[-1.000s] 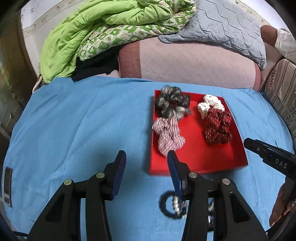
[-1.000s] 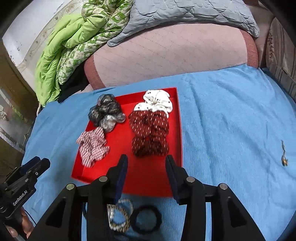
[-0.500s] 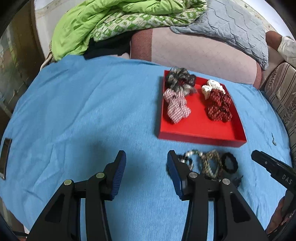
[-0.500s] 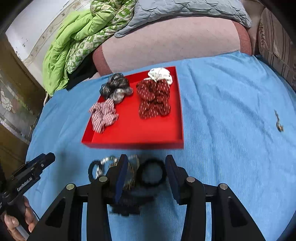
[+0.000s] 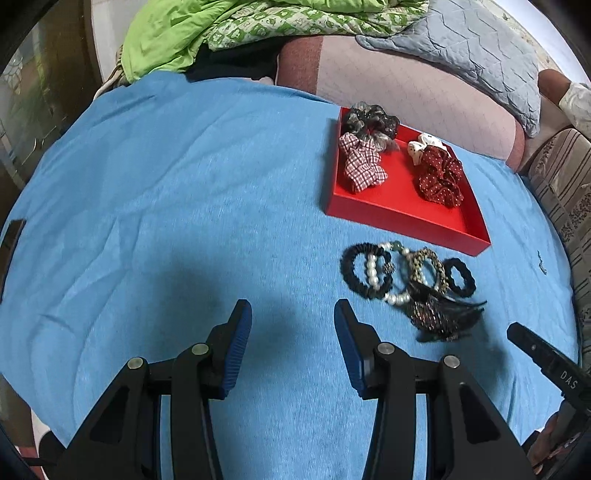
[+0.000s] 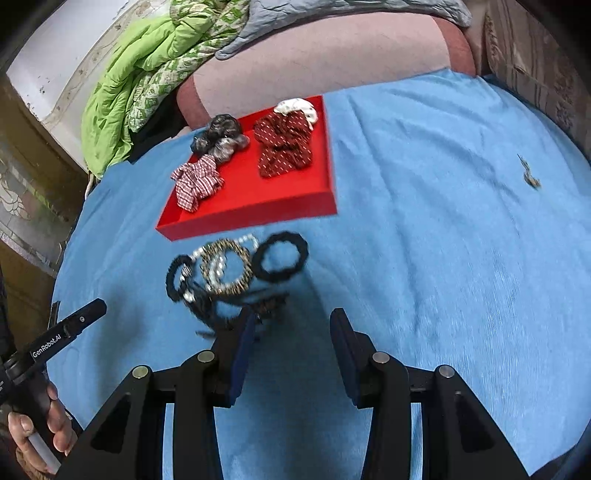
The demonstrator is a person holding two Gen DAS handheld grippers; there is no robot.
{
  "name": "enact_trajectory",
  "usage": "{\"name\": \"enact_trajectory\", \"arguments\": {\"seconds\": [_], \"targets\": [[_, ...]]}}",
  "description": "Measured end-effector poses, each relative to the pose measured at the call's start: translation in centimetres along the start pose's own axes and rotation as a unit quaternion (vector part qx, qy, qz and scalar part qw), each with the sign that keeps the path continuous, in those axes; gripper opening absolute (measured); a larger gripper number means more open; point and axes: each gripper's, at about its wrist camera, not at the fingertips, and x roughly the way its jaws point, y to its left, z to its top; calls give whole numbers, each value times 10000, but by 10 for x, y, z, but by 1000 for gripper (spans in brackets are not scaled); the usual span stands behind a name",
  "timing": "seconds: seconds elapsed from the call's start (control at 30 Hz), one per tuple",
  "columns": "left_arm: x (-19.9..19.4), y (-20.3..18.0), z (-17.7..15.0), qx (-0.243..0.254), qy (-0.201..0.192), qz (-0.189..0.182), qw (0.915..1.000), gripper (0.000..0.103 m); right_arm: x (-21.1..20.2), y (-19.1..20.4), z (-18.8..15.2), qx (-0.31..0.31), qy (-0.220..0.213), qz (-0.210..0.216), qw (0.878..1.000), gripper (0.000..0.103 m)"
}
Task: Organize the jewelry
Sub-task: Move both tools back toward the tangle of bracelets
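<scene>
A red tray (image 5: pixel 406 218) (image 6: pixel 258 206) lies on the blue cloth and holds several scrunchies: a checked one (image 5: pixel 362 168), a dark sheer one (image 5: pixel 371 120), a red dotted one (image 5: pixel 441 177) and a white one (image 5: pixel 421 144). In front of the tray lies a pile of jewelry: a pearl bracelet (image 5: pixel 375 273), a beaded bangle (image 6: pixel 227 266), a black hair tie (image 6: pixel 280 256) and a dark feathered piece (image 5: pixel 439 314). My left gripper (image 5: pixel 292 317) is open and empty, left of the pile. My right gripper (image 6: pixel 291 325) is open and empty, just in front of the pile.
A pink bolster (image 5: pixel 406 85), a grey quilted pillow (image 5: pixel 469 40) and a green blanket (image 5: pixel 207 33) lie behind the cloth. A small dark trinket (image 6: pixel 530 177) lies alone at the right. A striped cushion (image 5: pixel 565 192) borders the right edge.
Both grippers have pulled back and up from the tray. The jewelry pile, earlier half hidden under the fingers, now lies in full view ahead of them. Both stay open.
</scene>
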Motion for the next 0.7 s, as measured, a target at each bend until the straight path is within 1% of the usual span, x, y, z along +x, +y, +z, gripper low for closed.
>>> {"name": "enact_trajectory", "arguments": {"seconds": [0.33, 0.5, 0.7], "targets": [[-11, -8, -25, 235, -18, 38, 9997, 45, -5, -7, -32, 129, 95, 50, 9999, 46], [-2, -7, -21, 258, 54, 99, 9996, 45, -2, -7, -35, 150, 118, 72, 9998, 46], [16, -6, -2, 323, 87, 72, 9994, 45, 5, -8, -23, 163, 69, 94, 9998, 46]]}}
